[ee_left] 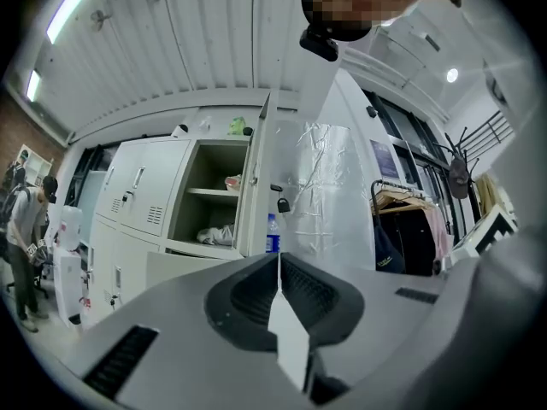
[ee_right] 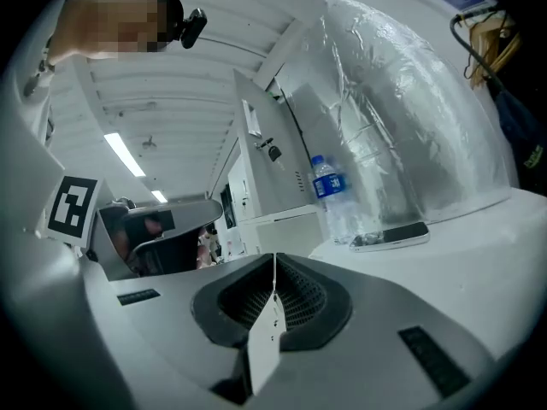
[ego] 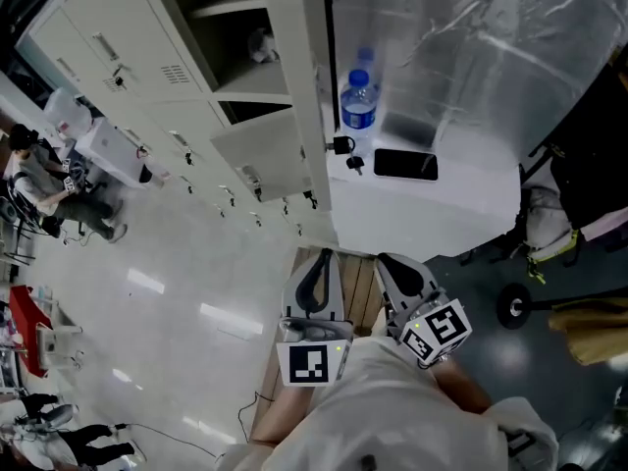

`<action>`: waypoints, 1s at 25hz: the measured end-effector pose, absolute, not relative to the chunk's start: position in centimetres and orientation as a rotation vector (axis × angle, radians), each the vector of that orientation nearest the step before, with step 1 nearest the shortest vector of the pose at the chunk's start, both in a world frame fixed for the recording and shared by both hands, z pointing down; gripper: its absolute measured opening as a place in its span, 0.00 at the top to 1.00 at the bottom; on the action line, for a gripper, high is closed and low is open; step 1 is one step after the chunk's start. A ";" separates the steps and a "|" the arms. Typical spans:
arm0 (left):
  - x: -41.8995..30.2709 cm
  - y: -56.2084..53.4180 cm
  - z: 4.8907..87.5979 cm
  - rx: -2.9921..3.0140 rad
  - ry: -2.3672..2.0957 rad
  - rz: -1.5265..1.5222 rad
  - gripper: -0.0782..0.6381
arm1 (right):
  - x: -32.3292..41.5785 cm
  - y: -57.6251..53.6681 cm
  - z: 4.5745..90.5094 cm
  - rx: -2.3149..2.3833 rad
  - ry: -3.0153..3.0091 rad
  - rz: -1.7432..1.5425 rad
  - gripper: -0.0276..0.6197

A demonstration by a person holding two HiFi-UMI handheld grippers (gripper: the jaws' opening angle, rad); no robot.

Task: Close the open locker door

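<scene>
The door [ego: 294, 86] stands open, and both grippers are low and well away from it.
The left gripper [ego: 322, 257] and the right gripper [ego: 389, 261] are side by side near the person's body. Each one has its jaws pressed together with nothing in between. The door sticks out from the locker [ego: 147, 27] and we see it from its thin edge. Keys [ego: 343, 147] hang from its lock. Behind it the locker is open and there are shelves inside, with some bundled stuff [ee_left: 218, 233] on them. Just right of the door is a white table [ego: 442, 219]. A bottle [ego: 358, 101] stands on it, with a black phone [ego: 405, 164] lying near it. Far off on the left a person [ego: 39, 189] sits.
</scene>
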State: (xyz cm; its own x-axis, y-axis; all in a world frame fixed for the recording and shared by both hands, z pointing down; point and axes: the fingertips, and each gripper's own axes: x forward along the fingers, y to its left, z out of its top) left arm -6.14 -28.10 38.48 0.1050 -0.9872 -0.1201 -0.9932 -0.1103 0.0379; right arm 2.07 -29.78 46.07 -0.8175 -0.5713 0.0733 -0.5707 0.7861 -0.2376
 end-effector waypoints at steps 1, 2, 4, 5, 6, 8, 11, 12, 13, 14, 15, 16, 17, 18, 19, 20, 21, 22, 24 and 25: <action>-6.1 -28.5 38.4 -2.289 2.067 0.177 0.88 | 1.9 -30.2 46.0 -0.931 2.972 -0.392 0.91; -6.1 -29.0 38.2 -2.279 2.076 0.176 0.88 | 1.8 -30.7 46.0 -0.913 2.975 -0.389 0.91; -6.4 -30.1 37.9 -2.237 2.105 0.161 0.88 | 1.7 -32.1 45.6 -0.870 2.982 -0.378 0.91; -6.5 -30.8 37.6 -2.208 2.127 0.154 0.88 | 1.6 -32.8 45.4 -0.840 2.990 -0.376 0.91; -6.6 -31.4 37.2 -2.175 2.158 0.154 0.88 | 1.6 -33.4 45.2 -0.799 3.005 -0.376 0.91; -6.7 -32.1 36.5 -2.107 2.242 0.167 0.88 | 1.2 -34.4 44.6 -0.690 3.044 -0.376 0.91; -6.6 -32.5 35.8 -2.006 2.342 0.176 0.88 | 0.7 -35.3 44.0 -0.532 3.097 -0.349 0.91; -6.5 -32.8 35.8 -1.971 2.362 0.175 0.87 | 0.6 -35.7 44.0 -0.489 3.109 -0.339 0.91; -6.3 -33.1 35.9 -1.939 2.383 0.176 0.87 | 0.7 -36.2 44.1 -0.450 3.117 -0.329 0.91; -6.1 -33.4 36.1 -1.910 2.406 0.178 0.84 | 0.8 -36.7 44.3 -0.412 3.124 -0.320 0.91; -6.0 -33.7 36.3 -1.882 2.430 0.180 0.79 | 1.0 -37.2 44.4 -0.376 3.131 -0.310 0.91; -6.0 -33.9 36.3 -1.850 2.452 0.180 0.77 | 1.1 -37.6 44.4 -0.343 3.138 -0.300 0.91; -6.0 -34.1 36.2 -1.815 2.465 0.182 0.77 | 1.1 -37.9 44.3 -0.312 3.145 -0.292 0.91; -6.1 -34.3 35.9 -1.780 2.466 0.186 0.77 | 1.2 -38.2 44.3 -0.283 3.153 -0.287 0.91; -6.1 -34.5 35.6 -1.748 2.461 0.191 0.77 | 1.3 -38.4 44.5 -0.256 3.162 -0.284 0.91; -6.1 -34.6 35.7 -1.726 2.469 0.188 0.77 | 1.3 -38.5 44.6 -0.231 3.171 -0.284 0.91; -6.2 -34.8 36.1 -1.711 2.495 0.174 0.77 | 1.2 -38.6 44.8 -0.209 3.179 -0.284 0.91; -6.4 -34.8 36.6 -1.697 2.530 0.153 0.77 | 1.1 -38.7 45.0 -0.189 3.187 -0.283 0.91; -6.7 -35.0 37.1 -1.670 2.577 0.126 0.77 | 0.7 -38.9 45.2 -0.156 3.196 -0.284 0.91; -6.7 -35.1 37.3 -1.660 2.588 0.118 0.77 | 0.6 -39.0 45.2 -0.142 3.197 -0.287 0.91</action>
State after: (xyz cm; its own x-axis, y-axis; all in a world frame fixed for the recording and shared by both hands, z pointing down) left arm -6.71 -35.14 37.30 -0.4162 -0.9042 -0.0958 -0.9092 0.4154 0.0294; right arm 0.60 -38.96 45.22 -0.9935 -0.0817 0.0790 -0.0945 0.9801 -0.1746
